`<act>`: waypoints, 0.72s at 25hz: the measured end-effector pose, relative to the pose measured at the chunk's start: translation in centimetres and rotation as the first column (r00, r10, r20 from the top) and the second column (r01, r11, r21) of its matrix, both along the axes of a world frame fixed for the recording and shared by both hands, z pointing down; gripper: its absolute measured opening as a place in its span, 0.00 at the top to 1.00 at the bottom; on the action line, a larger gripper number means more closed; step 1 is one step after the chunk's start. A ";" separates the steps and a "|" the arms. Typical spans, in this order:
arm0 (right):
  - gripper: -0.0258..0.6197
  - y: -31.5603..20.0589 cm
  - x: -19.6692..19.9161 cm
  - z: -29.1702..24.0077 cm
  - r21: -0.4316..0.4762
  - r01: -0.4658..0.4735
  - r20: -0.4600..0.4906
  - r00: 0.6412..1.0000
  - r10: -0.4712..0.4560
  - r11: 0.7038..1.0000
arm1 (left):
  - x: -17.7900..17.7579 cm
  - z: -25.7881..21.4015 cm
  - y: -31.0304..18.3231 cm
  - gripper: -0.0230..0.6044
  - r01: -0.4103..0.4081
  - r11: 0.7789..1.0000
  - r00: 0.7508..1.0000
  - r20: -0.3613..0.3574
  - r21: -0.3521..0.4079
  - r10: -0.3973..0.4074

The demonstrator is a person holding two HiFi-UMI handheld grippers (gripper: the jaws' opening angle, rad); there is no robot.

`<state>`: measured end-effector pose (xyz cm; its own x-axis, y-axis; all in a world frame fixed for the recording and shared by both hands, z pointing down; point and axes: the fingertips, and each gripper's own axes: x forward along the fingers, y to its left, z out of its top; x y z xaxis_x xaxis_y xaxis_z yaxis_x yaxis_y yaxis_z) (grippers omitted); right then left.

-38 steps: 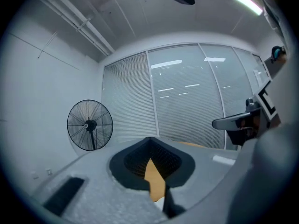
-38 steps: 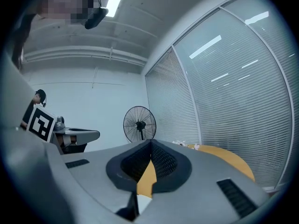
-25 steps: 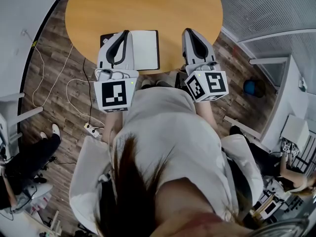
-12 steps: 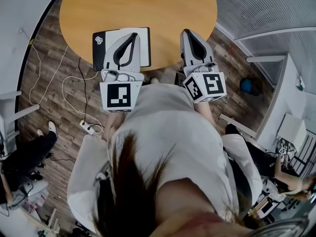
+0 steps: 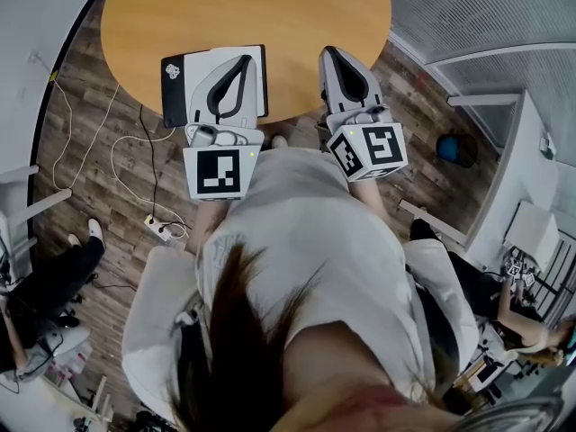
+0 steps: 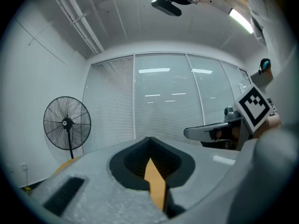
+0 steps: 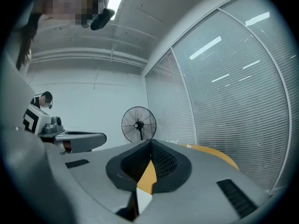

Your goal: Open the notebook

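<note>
Whether the notebook (image 5: pixel 257 84) shows a white cover or an open white page beside its black left strip cannot be told from above. The scene therefore fits a claw coming in to lift the cover as well as one that is done with it. Either way the same care seems called for. The left claw (image 5: pixel 243 60) should be kept level and light over the paper so that nothing creases or drags. The book also lies at the near edge of the bench (image 5: pixel 270 7), where a push towards the person could slide it off. The left claw is fully closed with nothing in it; only orange bench shows through the gap behind its tips. The right claw (image 5: pixel 329 54) is closed and empty too. The notebook lies flat at the bench's near left, straight under the left claw, whose tip reaches over the white part close to the far edge. Whether the claw touches the paper cannot be told. The right claw hovers just beside the book's right edge, apart from it, over bare bench.
</note>
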<state>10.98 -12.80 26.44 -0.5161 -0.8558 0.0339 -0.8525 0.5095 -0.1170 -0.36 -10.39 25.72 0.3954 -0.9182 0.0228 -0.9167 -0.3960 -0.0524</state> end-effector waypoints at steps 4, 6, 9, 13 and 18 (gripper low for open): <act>0.96 -0.1 -0.3 0.3 -0.012 0.014 -0.002 1.000 -0.014 1.000 | 0.4 0.3 -0.3 0.94 0.000 1.000 1.000 0.000 -0.011 0.000; 0.96 -0.2 -0.4 0.5 -0.016 0.017 -0.003 1.000 -0.017 1.000 | 0.3 0.5 -0.3 0.94 0.000 1.000 1.000 -0.001 -0.018 0.000; 0.96 -0.3 -0.7 0.8 -0.024 0.018 -0.006 1.000 -0.019 1.000 | 0.1 0.8 -0.5 0.94 0.000 1.000 1.000 0.001 -0.023 0.000; 0.96 -0.2 -1.6 1.1 -0.030 0.043 -0.009 0.999 -0.043 0.999 | 0.0 1.2 -0.4 0.94 0.003 0.999 1.000 -0.005 -0.038 -0.003; 0.96 0.0 -2.5 1.2 -0.029 0.060 -0.017 0.998 -0.061 0.998 | -0.6 1.3 -0.3 0.94 0.013 0.999 1.000 -0.008 -0.042 -0.013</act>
<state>8.43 -12.83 27.62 -0.5662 -0.8215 0.0676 -0.8222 0.5570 -0.1169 -0.94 -10.71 27.01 0.3837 -0.9217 0.0580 -0.9222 -0.3857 -0.0284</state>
